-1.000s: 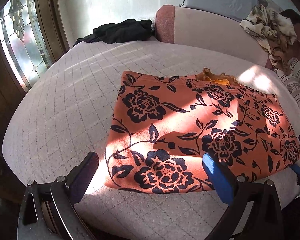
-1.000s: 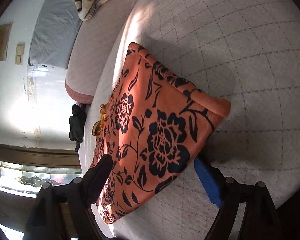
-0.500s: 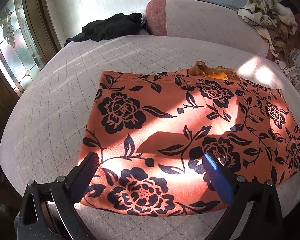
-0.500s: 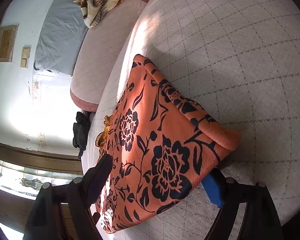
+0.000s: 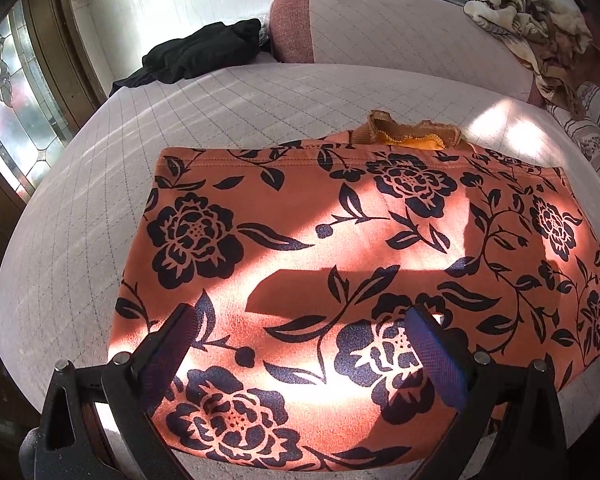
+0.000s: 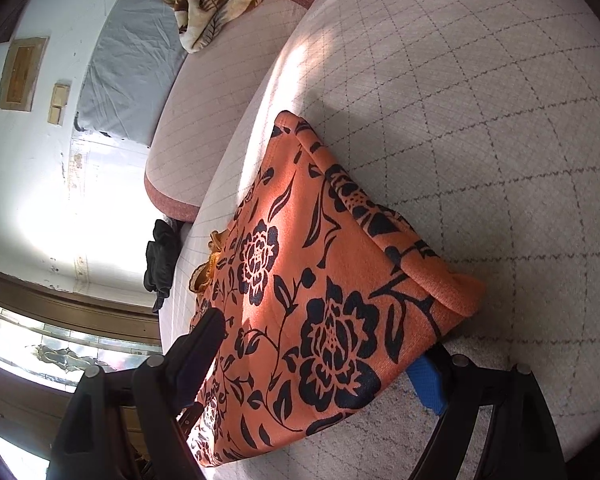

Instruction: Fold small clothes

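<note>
Left tool (image 5: 302, 338) moved over orange cloth (image 5: 340, 240), released; right tool (image 6: 324, 350) released, pad (image 6: 426, 384) half-hidden.

Orange cloth garment with black floral print (image 5: 340, 248): matt, finely napped knit, stitched hem. Pale quilted bed cover (image 5: 100, 184): matt woven cloth, diamond stitching. Black gripper frames (image 5: 112, 412): smooth matt plastic with bright metal rivets; blue finger pads (image 5: 436, 356): finely textured. Crumpled beige patterned blanket (image 5: 532, 12): soft, plush cloth. Brown door frame (image 6: 72, 312): wood, slight sheen, around leaded patterned glass (image 5: 16, 96).
</note>
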`<state>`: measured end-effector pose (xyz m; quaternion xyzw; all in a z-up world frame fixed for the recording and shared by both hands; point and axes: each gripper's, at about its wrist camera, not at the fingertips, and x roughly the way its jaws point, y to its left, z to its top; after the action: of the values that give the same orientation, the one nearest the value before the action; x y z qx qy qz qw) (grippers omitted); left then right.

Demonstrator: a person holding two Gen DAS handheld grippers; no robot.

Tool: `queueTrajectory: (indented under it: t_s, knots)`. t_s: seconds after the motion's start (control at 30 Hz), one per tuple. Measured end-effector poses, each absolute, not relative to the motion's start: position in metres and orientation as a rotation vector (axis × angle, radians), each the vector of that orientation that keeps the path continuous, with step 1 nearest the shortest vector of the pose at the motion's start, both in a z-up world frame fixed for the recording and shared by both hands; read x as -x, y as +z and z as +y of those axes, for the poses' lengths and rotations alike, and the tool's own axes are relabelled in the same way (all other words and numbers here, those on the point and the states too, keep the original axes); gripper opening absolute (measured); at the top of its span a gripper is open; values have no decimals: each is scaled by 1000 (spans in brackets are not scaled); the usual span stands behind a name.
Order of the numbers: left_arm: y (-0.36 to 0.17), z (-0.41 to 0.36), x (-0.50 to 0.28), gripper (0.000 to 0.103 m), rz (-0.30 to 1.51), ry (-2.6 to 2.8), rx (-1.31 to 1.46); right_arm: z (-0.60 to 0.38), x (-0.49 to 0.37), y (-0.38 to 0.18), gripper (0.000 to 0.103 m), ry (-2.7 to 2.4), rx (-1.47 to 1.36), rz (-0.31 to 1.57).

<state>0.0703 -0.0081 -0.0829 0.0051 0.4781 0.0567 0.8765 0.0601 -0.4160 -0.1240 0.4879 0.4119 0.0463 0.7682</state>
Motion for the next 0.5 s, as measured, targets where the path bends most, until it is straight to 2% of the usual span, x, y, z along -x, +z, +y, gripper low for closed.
queueTrajectory:
  t_s: [0.33,0.4,0.47,0.5]
  knots:
    - [-85,-11,-77,103,986,113,5,-410,-61,-119,86,93,-1001,897]
    - [-97,-12,-82,103,1027,106,3,-409,-61,-118,84,92,-980,900]
    - [-105,-12,-84,103,1026,108,2,-407,-62,-116,72,76,-942,910]
    - [-102,-12,-84,103,1025,110,1,-407,-62,-115,71,70,-935,914]
